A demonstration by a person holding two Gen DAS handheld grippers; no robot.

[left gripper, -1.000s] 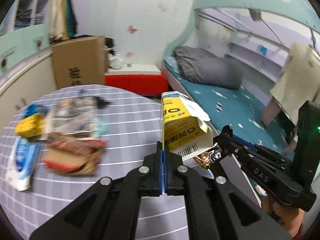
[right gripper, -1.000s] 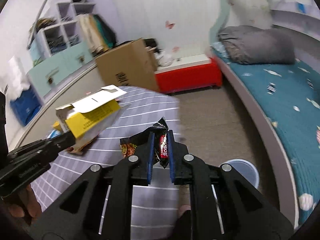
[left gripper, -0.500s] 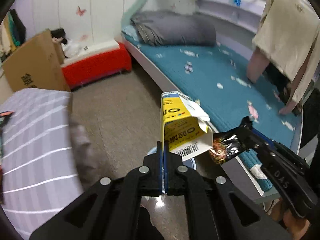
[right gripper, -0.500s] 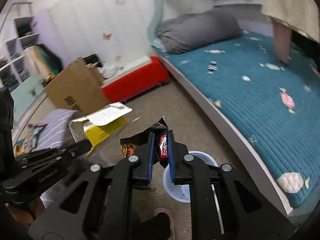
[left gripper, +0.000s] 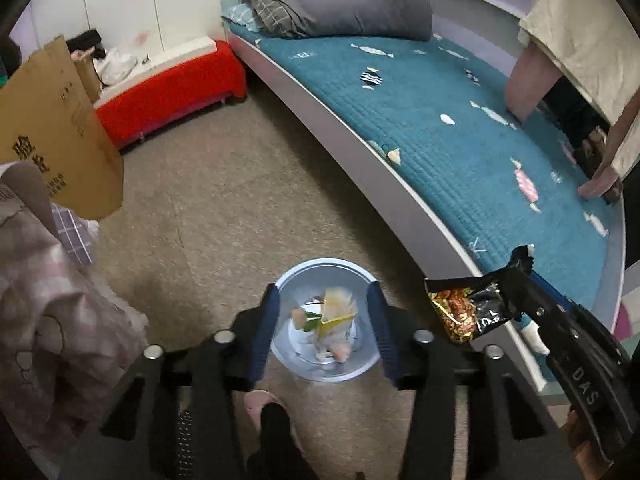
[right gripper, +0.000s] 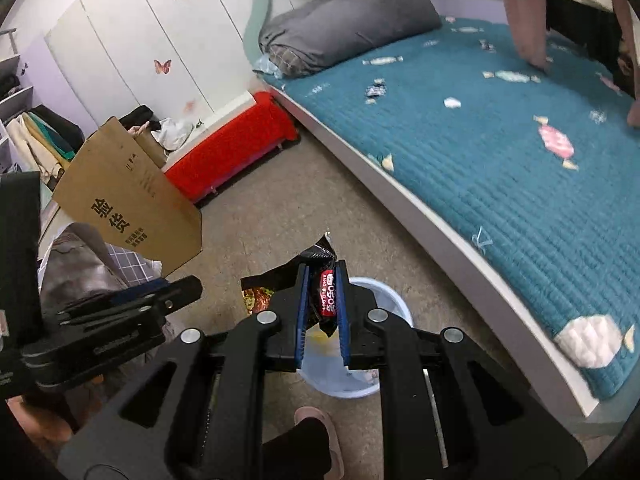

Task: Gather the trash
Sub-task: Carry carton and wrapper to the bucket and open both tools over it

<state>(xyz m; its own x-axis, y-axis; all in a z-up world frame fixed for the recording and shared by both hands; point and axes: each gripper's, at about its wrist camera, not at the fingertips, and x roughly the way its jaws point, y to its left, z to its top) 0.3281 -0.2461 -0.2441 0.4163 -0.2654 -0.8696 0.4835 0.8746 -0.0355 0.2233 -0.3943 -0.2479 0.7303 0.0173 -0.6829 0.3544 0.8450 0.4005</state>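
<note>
A pale blue trash bin [left gripper: 326, 320] stands on the floor beside the bed. My left gripper [left gripper: 324, 322] hangs right above it with its jaws opening and nothing between them. The yellow and white carton [left gripper: 336, 312] is blurred inside the bin's mouth among other scraps. My right gripper [right gripper: 322, 300] is shut on a black snack wrapper [right gripper: 328, 296], also seen as the black snack wrapper [left gripper: 472, 312] just right of the bin in the left wrist view. In the right wrist view the bin [right gripper: 384, 300] lies under and behind the right gripper's fingers.
A bed with a teal cover [left gripper: 460, 128] runs along the right, another person's arm [left gripper: 612, 152] resting on it. A cardboard box [left gripper: 52, 132] and red bench [left gripper: 172, 88] stand at the left. A slippered foot [left gripper: 264, 404] is just below the bin. Brown floor lies between.
Both grippers swung from the striped table down over the bin. The left gripper opened and the yellow carton dropped from it into the bin. The right gripper still grips the wrapper.
</note>
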